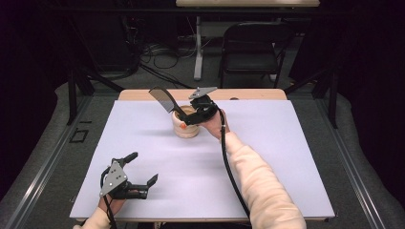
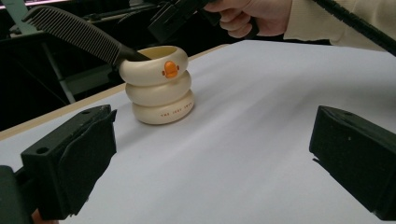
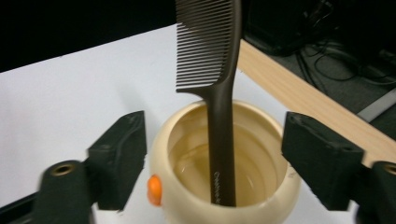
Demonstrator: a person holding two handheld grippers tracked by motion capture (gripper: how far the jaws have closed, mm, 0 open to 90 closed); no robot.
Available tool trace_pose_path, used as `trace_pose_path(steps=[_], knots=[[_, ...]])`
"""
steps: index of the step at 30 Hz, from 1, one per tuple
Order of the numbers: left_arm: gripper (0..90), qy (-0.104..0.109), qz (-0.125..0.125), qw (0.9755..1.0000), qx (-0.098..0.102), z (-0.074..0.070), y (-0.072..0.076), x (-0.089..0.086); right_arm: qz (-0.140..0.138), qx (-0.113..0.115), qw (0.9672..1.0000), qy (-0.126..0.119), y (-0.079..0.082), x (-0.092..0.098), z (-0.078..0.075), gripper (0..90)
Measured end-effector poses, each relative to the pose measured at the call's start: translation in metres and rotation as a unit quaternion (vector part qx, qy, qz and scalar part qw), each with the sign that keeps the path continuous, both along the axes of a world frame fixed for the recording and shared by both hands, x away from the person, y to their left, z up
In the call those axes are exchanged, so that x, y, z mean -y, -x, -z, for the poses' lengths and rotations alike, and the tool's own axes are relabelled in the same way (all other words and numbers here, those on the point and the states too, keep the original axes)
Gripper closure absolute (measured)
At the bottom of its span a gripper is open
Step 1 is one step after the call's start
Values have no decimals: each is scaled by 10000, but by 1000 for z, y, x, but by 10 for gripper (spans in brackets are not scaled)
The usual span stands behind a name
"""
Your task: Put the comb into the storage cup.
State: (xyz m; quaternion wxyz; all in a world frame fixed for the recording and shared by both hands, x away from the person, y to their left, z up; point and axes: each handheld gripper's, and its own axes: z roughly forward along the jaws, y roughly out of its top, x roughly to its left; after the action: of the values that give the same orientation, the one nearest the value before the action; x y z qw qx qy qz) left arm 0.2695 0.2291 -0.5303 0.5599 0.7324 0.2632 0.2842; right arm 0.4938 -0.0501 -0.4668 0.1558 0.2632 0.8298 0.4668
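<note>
1. Lower left of the high view: my left gripper point(image 1: 143, 172) sits low over the white table point(image 1: 286, 157), jaws spread wide with nothing between them. In the left gripper view both black pads frame bare tabletop at the bottom corners. This hand is idle, well apart from the action.

2. Moving toward centre: the comb point(image 1: 165, 99) stands in the cream cup point(image 1: 186, 125), handle down inside, toothed end leaning out toward the upper left of the high view. In the left gripper view the cup point(image 2: 158, 84) sits in the upper left, 3 stacked rings with an orange duck mark, and the comb point(image 2: 70, 32) slants up to the top left corner.

3. Centre of the high view: my right gripper point(image 1: 189, 117) hovers at the cup's rim. In the right gripper view my jaws stand apart at either side of the cup point(image 3: 224, 186), and the comb point(image 3: 219, 93) rises up the middle of the frame, touching neither pad. So I'm not pinching it; it rests on its own against the cup wall.

4. My read: the drop-in looks done, with the comb lodged in the cup and free of my jaws.

5. What's left, as I judge it: lift my right gripper clear without knocking the leaning comb or tipping the cup.
</note>
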Motion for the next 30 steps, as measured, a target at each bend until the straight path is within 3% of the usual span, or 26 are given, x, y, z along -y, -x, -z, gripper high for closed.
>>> trace_pose_path(steps=[4, 16, 30], knots=[[4, -1, -2, 10000, -8, 0, 0, 0, -71, -125, 9998, 122, 4, 7, -5, 145], [4, -9, -9, 10000, -12, 0, -1, 1, -199, -333, 9991, 155, 19, 32, -9, 27], [4, -40, 8, 10000, -25, 1, -1, 3, -185, -413, 9989, 127, 51, 67, -8, 0]])
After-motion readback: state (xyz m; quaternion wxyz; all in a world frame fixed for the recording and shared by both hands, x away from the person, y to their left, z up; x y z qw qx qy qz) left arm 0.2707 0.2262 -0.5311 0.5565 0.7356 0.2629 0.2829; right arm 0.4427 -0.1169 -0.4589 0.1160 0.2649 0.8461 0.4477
